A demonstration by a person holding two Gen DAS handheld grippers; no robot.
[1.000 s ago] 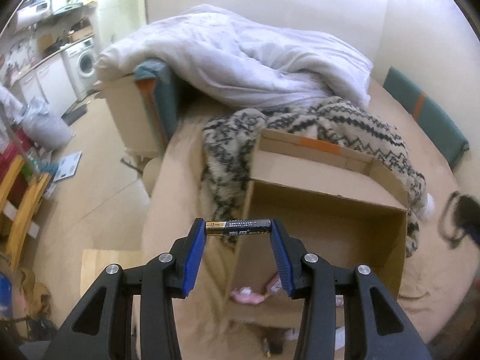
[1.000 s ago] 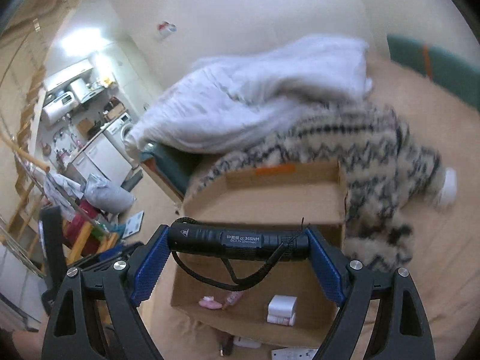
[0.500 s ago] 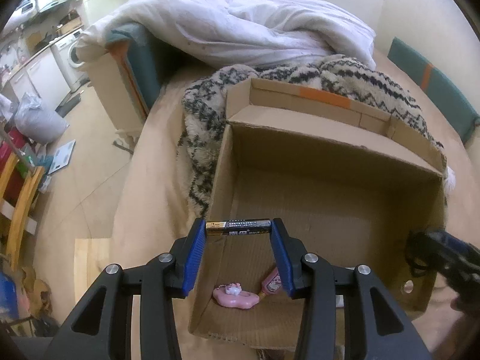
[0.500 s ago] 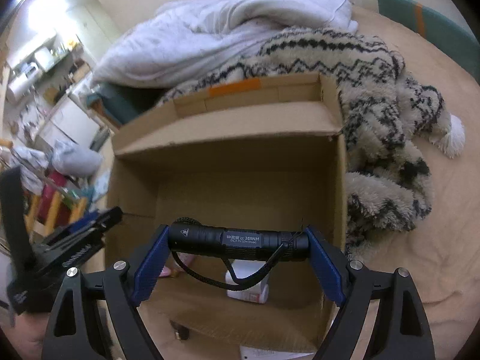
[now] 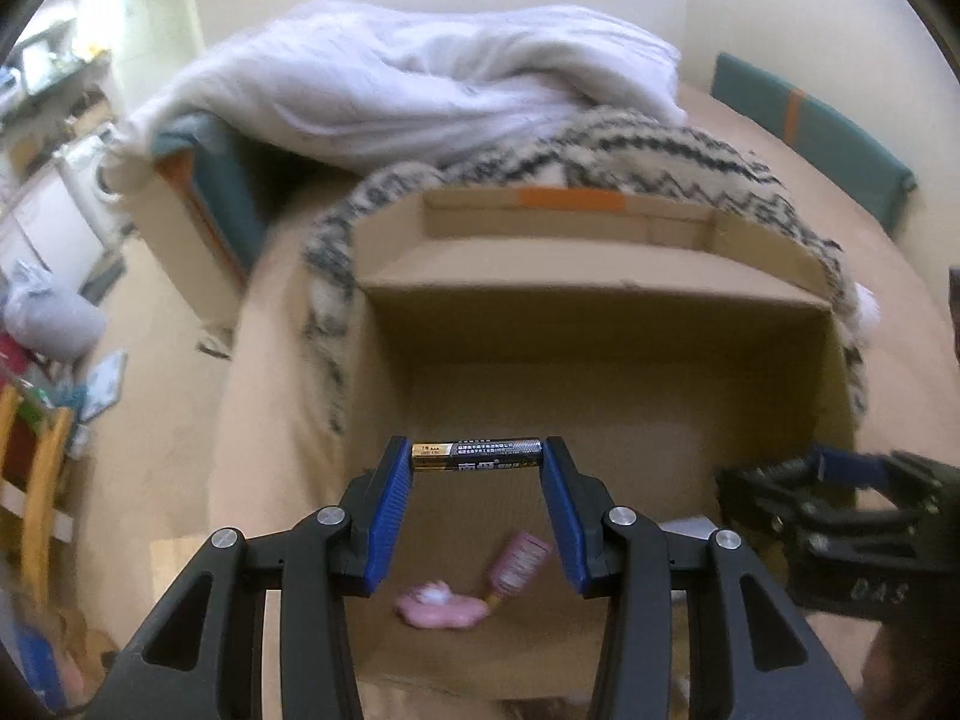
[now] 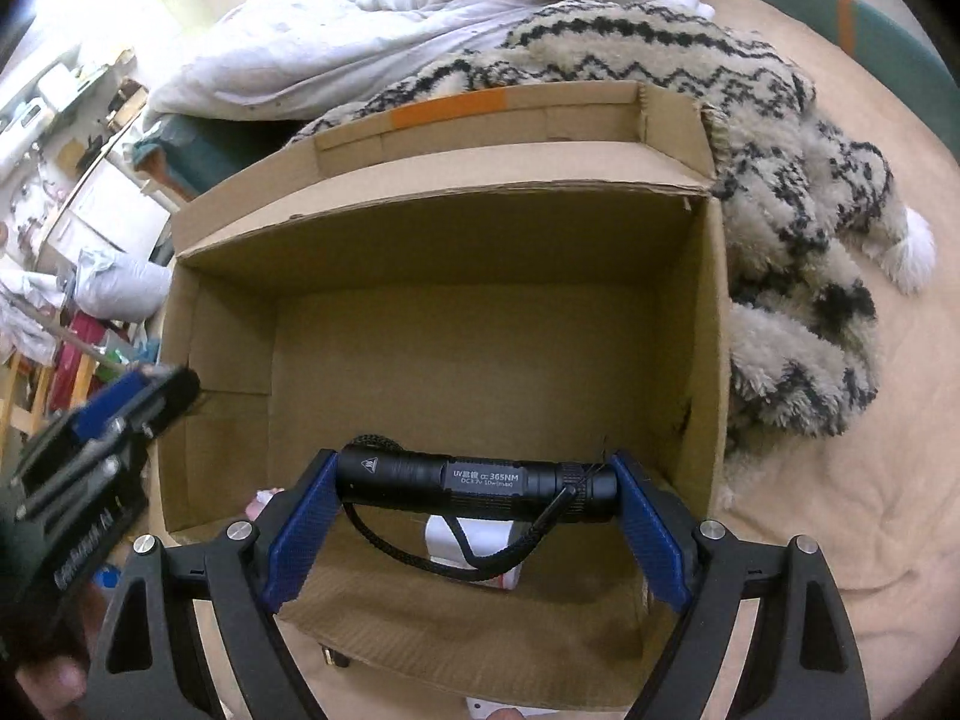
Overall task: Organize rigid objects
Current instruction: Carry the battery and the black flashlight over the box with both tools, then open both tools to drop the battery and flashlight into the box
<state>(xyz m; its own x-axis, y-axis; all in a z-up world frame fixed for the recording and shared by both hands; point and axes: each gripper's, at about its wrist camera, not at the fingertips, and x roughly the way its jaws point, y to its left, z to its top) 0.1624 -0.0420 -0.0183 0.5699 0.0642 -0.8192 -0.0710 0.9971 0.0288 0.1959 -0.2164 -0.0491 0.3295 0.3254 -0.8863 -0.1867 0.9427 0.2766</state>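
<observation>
My left gripper [image 5: 477, 456] is shut on a black and gold battery [image 5: 477, 455], held crosswise by its two ends over the near part of an open cardboard box [image 5: 600, 294]. My right gripper [image 6: 477, 483] is shut on a black flashlight [image 6: 477, 483], clamped end to end, with its wrist cord [image 6: 480, 561] hanging below. It hovers above the same box [image 6: 444, 210]. On the box floor lie a pink charm [image 5: 441, 603], a pink tube [image 5: 519, 561] and a small white box [image 6: 468, 540]. The right gripper also shows at the right edge of the left wrist view [image 5: 840, 516].
The box sits on a beige bed cover [image 6: 840, 510]. A patterned fleece blanket [image 6: 780, 240] lies against its far and right sides, with a white duvet [image 5: 420, 78] behind. A teal cushion [image 5: 822, 132] is at the far right. Floor clutter lies to the left.
Both grippers have come down toward the box, which now fills both views. Each still holds its object. The right gripper has come into the left wrist view at the right.
</observation>
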